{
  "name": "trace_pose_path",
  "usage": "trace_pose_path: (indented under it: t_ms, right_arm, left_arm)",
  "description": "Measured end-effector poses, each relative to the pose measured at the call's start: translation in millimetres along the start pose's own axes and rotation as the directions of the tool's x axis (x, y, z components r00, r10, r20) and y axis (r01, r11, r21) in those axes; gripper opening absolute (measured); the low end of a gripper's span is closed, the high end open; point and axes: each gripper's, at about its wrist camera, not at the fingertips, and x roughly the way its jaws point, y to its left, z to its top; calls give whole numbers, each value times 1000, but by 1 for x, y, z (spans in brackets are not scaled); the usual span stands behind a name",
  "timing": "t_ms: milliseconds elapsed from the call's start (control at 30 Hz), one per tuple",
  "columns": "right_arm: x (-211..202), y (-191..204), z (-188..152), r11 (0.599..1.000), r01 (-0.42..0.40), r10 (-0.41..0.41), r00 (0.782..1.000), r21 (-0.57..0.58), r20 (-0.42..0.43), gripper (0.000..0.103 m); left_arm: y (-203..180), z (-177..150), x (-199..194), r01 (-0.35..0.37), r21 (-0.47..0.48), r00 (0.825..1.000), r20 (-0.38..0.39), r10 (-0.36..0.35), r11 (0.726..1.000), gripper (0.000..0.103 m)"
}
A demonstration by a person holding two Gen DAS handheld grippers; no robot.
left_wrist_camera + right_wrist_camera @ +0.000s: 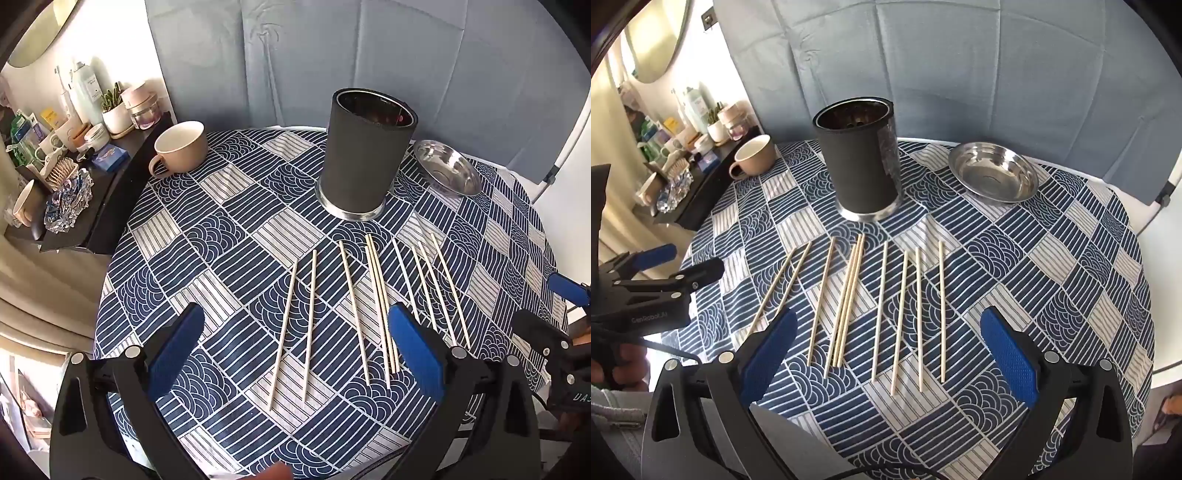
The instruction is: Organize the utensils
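Several pale wooden chopsticks (354, 313) (879, 311) lie side by side on the blue patterned tablecloth (221, 221), pointing toward a tall black cylindrical holder (365, 155) (860, 162) that stands upright behind them. My left gripper (297, 314) hovers open above the near ends of the left chopsticks, holding nothing. My right gripper (888, 315) hangs open over the right chopsticks, also with nothing between its blue pads. Each gripper shows at the edge of the other's view, the right gripper (535, 299) and the left gripper (698, 258).
A shallow steel bowl (447, 170) (993, 173) sits right of the holder. A beige mug (181, 146) (753, 155) stands at the table's far left edge. A dark side shelf (122, 177) crowded with bottles and jars adjoins the table on the left. A grey backdrop rises behind.
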Motion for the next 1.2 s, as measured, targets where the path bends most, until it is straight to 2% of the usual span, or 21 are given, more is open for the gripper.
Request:
trace_pose_path:
  t_ms: [800, 1200]
  right_arm:
    - [0, -5, -1, 1000, -4, 4, 1000, 21, -5, 95]
    - [19, -15, 1, 998, -4, 8, 997, 58, -75, 95]
  left_arm:
    - [-3, 0, 6, -7, 13, 999, -34, 8, 1000, 97]
    - [1, 0, 26, -9, -6, 993, -116, 8, 1000, 97]
